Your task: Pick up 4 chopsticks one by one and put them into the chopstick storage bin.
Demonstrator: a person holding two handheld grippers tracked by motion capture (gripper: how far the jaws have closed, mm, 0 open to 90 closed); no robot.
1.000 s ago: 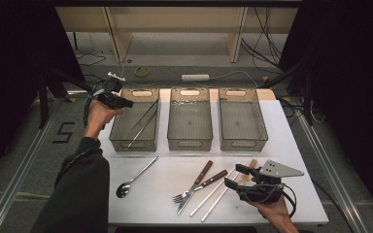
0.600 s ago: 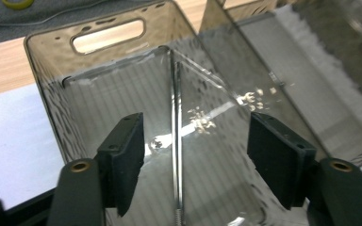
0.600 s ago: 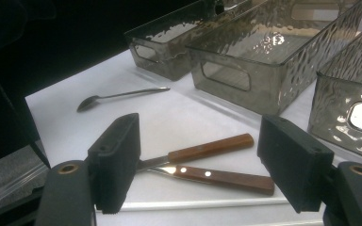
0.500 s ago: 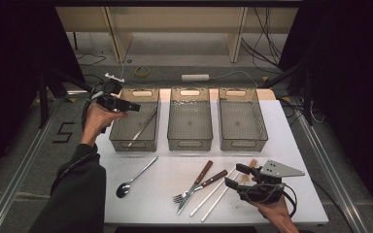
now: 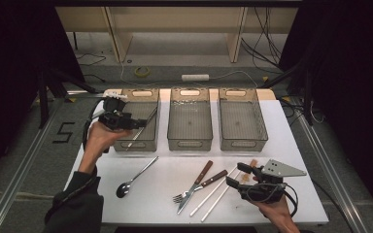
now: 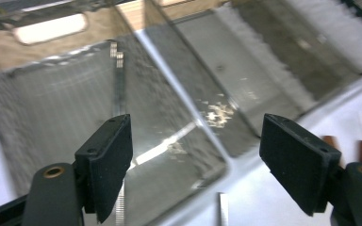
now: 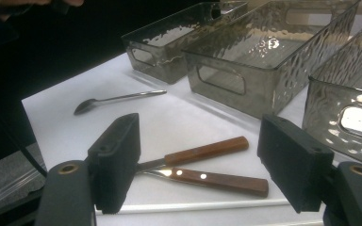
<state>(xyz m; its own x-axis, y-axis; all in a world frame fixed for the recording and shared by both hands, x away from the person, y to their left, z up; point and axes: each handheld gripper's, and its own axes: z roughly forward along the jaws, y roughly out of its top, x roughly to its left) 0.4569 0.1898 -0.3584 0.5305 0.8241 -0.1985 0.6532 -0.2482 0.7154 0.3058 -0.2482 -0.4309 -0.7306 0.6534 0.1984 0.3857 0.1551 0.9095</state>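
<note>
My left gripper (image 5: 137, 124) hovers over the left clear bin (image 5: 121, 145), held in the person's left hand. Its jaws have just been opening and stand wide apart, with nothing between them (image 6: 195, 136). A metal utensil (image 5: 143, 127) leans inside that bin, and it appears as a thin strip (image 6: 119, 80) in the left gripper view. My right gripper (image 5: 235, 174) rests near the table's front right, open and holding nothing (image 7: 198, 127). Just beyond its jaws lie a wood-handled fork (image 7: 202, 151) and a wood-handled knife (image 7: 217, 181).
A spoon (image 5: 136, 175) lies on the white table (image 5: 281, 145) at front left. Two white chopsticks (image 5: 218, 191) lie beside the fork (image 5: 199, 177) and knife (image 5: 209, 180). The middle bin (image 5: 189, 143) and right bin (image 5: 240, 143) stand in a row behind.
The left hand has come nearer and slightly right, from the left bin's far corner to over its near half. The right gripper has stayed where it was.
</note>
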